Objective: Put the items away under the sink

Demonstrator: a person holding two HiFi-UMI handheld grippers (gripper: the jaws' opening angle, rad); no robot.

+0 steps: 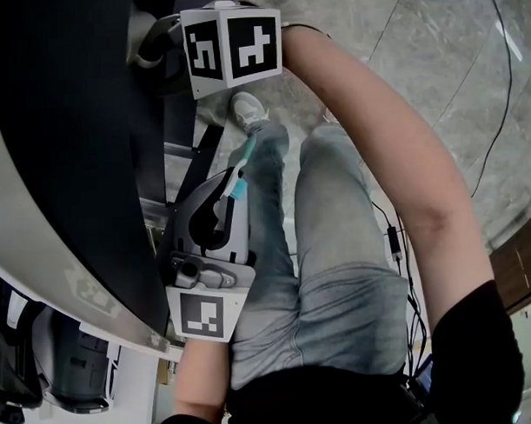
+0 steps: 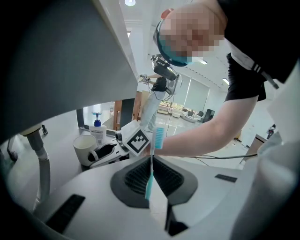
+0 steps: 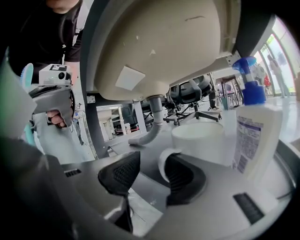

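My left gripper (image 2: 151, 174) is shut on a teal toothbrush (image 2: 152, 164) that stands upright, bristle head at the top. In the head view the toothbrush (image 1: 239, 178) sticks out of that gripper (image 1: 223, 199) above the person's legs. My right gripper (image 3: 150, 168) reaches under the sink basin (image 3: 159, 47), jaws open. A white mug (image 3: 201, 140) stands just ahead of it, its handle (image 3: 163, 164) beside the right pad, not pinched. A white pump bottle (image 3: 255, 131) with a blue top stands right of the mug. The left gripper view shows that mug (image 2: 84, 147) and bottle (image 2: 97, 130) too.
A grey drain pipe (image 3: 152, 119) comes down from the basin behind the mug. The dark counter edge (image 1: 63, 153) fills the head view's left, hiding the right gripper's jaws below its marker cube (image 1: 232, 47). Cables (image 1: 397, 246) lie on the marble floor.
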